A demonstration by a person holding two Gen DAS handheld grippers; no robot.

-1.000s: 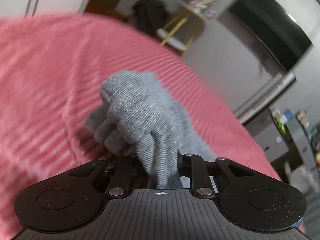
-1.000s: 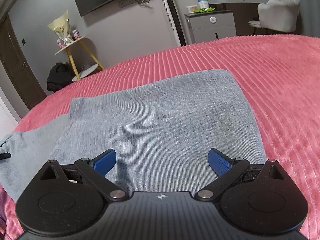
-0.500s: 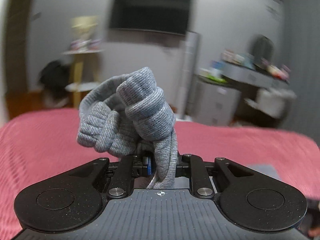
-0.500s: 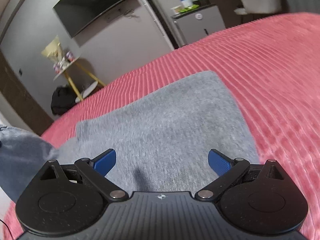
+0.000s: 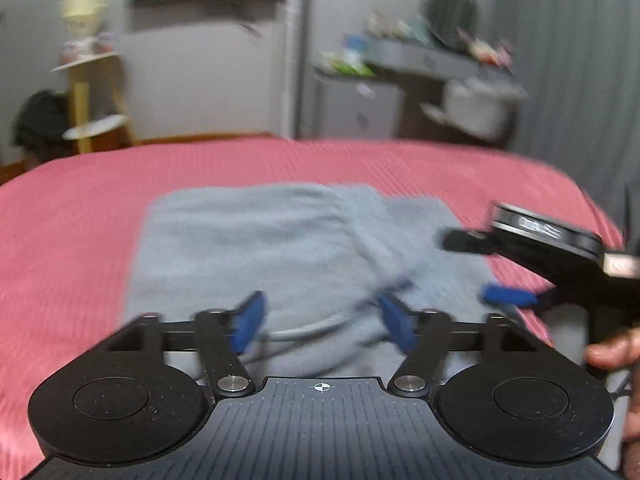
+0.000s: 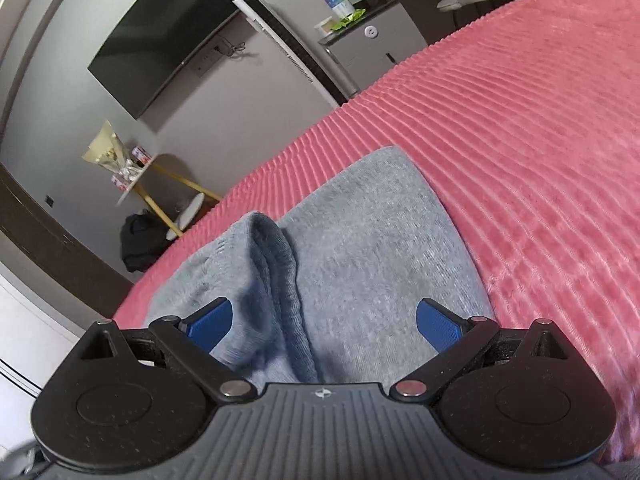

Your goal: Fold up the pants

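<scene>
Lying folded on the pink bedspread (image 6: 520, 128), the grey sweatpants (image 6: 360, 248) look soft, light and floppy. Both the left gripper (image 5: 320, 320) and right gripper (image 6: 324, 322) have jaws apart, holding nothing. Pinching the thick ribbed hem (image 6: 280, 264) looks best.

The left gripper (image 5: 322, 322) stood with its blue-padded jaws spread apart and nothing between them. The right gripper (image 6: 324, 322) was likewise wide apart and empty, seen from the left wrist view at the right edge, a hand (image 5: 618, 350) wrapped behind it, its image blurred
</scene>
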